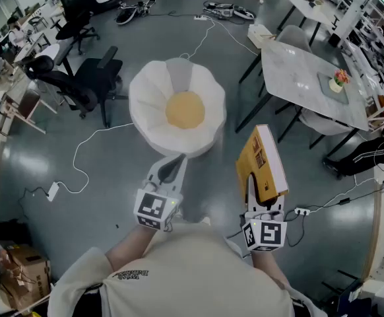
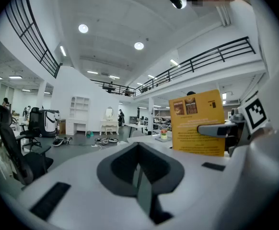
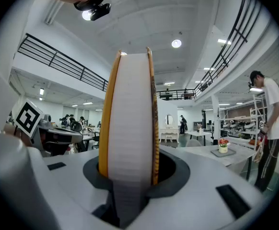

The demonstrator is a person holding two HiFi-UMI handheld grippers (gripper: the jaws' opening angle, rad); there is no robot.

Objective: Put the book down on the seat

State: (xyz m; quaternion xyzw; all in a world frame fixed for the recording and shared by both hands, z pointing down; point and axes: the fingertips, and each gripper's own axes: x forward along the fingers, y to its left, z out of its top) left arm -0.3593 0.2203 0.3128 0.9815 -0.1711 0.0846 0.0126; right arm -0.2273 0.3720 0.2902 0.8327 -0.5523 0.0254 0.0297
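My right tongs (image 1: 258, 200) clamp the yellow book (image 1: 261, 162) upright, well short of the seat (image 1: 146, 104); my left tongs (image 1: 171, 168) are together, empty; I should reach forward, tilt the book flat over the cushion (image 1: 185, 109), lower it gently, then release.

No wording is legible. The book (image 2: 197, 123) has two small pictures on its yellow cover, with lines of dark print above and beside the fingers (image 2: 215, 130), all too small to read. The marker cubes (image 1: 157, 209) behind the fingers carry black-and-white square codes and no letters. The shirt (image 1: 179, 269) has upside-down lettering, also illegible.
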